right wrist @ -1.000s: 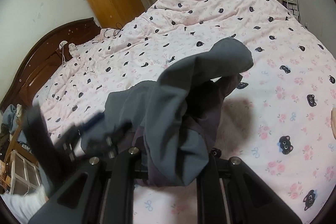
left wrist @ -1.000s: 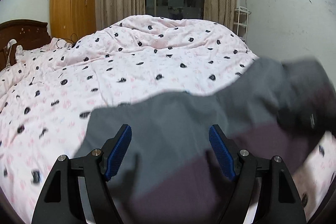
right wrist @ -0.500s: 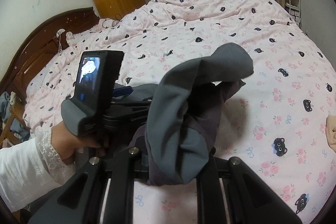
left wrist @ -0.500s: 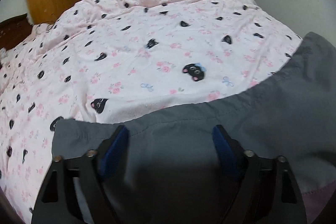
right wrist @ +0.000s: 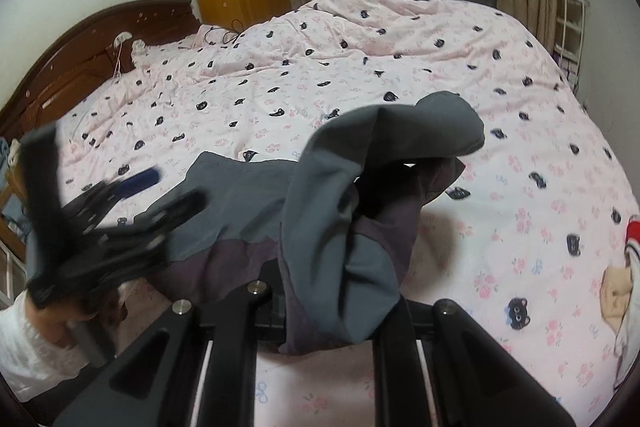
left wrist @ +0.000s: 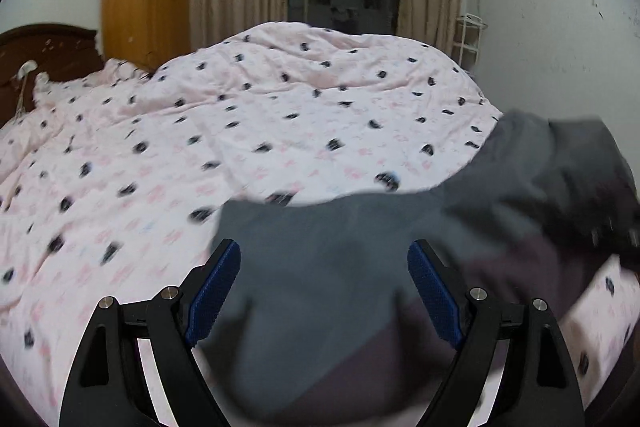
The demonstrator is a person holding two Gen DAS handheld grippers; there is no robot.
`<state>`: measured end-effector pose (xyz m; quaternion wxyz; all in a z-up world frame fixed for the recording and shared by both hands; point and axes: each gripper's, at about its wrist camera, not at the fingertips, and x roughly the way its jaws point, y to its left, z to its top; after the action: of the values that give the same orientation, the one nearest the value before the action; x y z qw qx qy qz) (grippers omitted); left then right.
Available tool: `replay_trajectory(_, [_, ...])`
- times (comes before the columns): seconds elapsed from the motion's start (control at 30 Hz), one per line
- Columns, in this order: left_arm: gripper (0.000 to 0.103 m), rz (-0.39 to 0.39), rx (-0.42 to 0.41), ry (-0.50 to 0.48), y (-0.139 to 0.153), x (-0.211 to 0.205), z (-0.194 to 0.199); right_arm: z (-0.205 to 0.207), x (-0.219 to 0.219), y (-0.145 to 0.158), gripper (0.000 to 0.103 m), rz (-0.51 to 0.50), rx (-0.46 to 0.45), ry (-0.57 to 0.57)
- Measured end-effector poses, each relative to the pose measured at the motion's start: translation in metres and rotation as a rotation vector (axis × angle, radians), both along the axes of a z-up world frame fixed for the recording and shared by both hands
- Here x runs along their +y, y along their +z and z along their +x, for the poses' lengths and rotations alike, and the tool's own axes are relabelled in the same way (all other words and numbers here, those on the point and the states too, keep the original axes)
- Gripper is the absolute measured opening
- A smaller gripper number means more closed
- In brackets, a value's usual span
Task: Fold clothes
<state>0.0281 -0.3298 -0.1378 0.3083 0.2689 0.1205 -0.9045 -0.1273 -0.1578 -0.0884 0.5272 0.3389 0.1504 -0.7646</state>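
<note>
Two grippers work one grey garment (right wrist: 256, 203) on the pink bedspread (right wrist: 400, 39). The right gripper (right wrist: 320, 311) is clamped on a bunched part of it, lifting that end off the bedspread so it hangs in loose loops. The left gripper (left wrist: 324, 287) hovers over the part lying flatter on the bedspread, blue pads (left wrist: 216, 287) spread wide and gripping nothing. No neat fold shows yet; most folding appears left. Other clothes (right wrist: 624, 287) wait near the bedspread's right edge.
</note>
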Motion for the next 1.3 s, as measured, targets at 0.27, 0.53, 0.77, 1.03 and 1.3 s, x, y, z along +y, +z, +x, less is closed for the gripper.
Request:
replay_trajectory(0.27, [0.083, 0.11, 0.032, 0.112, -0.034, -0.031, 0.071, 0.038, -0.03, 0.014, 0.013, 0.037, 0.131, 0.067])
replay_trajectory(0.53, [0.083, 0.182, 0.074, 0.15, -0.059, -0.039, 0.082, 0.094, -0.067, 0.007, 0.012, 0.135, 0.321, 0.154])
replay_trajectory(0.77, [0.083, 0.222, 0.114, 0.166, -0.065, -0.044, 0.086, 0.135, -0.091, -0.016, 0.011, 0.2, 0.425, 0.264])
replay_trajectory(1.03, [0.083, 0.219, 0.133, 0.191, -0.062, -0.043, 0.093, 0.171, -0.116, -0.049, 0.012, 0.276, 0.523, 0.372])
replay_trajectory(1.3, [0.083, 0.179, 0.239, 0.279, -0.031, -0.052, 0.127, 0.189, -0.124, -0.073, 0.012, 0.288, 0.572, 0.452])
